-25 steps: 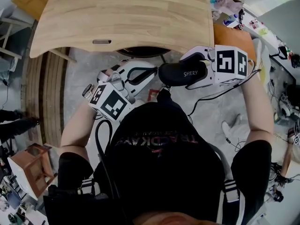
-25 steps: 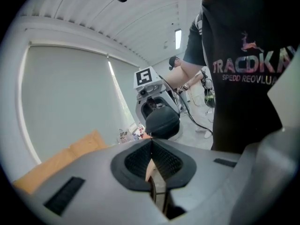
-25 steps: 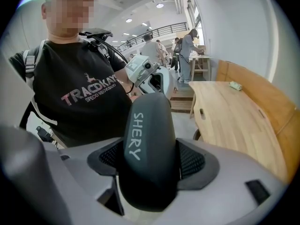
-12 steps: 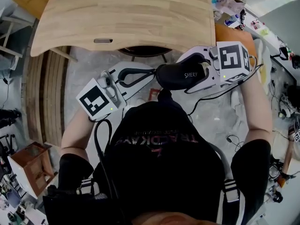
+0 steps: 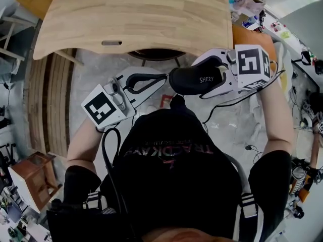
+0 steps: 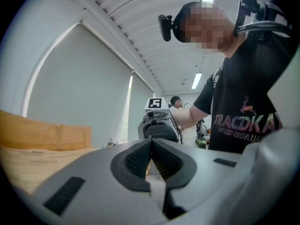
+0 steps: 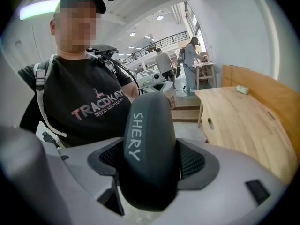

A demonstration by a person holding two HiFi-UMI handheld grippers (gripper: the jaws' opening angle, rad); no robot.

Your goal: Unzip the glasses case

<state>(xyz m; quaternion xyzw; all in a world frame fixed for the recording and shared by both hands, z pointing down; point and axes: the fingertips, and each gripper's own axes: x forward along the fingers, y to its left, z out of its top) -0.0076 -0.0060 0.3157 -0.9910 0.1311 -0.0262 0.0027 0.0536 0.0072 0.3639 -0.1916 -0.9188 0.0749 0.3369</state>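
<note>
1. Right gripper (image 5: 202, 80) pinches the glasses case (image 5: 194, 79). In the right gripper view the two dark ribbed pads (image 7: 190, 161) press on the flanks of the case (image 7: 149, 144), which stands up between them.
2. The case is a dark, rounded shell with "SHERY" in white letters along one side. It is held in the air in front of the person's black shirt (image 5: 171, 155), not resting on anything.
3. In the head view the case sits at about 1 o'clock from the middle of the picture. Its free end juts toward 9 o'clock, past the right gripper's jaw tips.
4. Left gripper (image 5: 162, 78) is at about 10 o'clock from the middle and points toward 2 o'clock, its tips just beside the case's free end. Whether they touch cannot be told.
5. In the left gripper view its pads (image 6: 140, 159) are pressed flat together, and the left gripper (image 6: 151, 146) looks straight at the case (image 6: 161, 131) beyond them.
6. Each gripper carries a marker cube, the left one (image 5: 103, 107) at 9 o'clock and the right one (image 5: 251, 64) at 2 o'clock.
7. A light wooden table (image 5: 136, 14) fills the 12 o'clock part of the head view, well apart from both grippers. In the right gripper view it lies at 3 o'clock (image 7: 243, 116).
</note>
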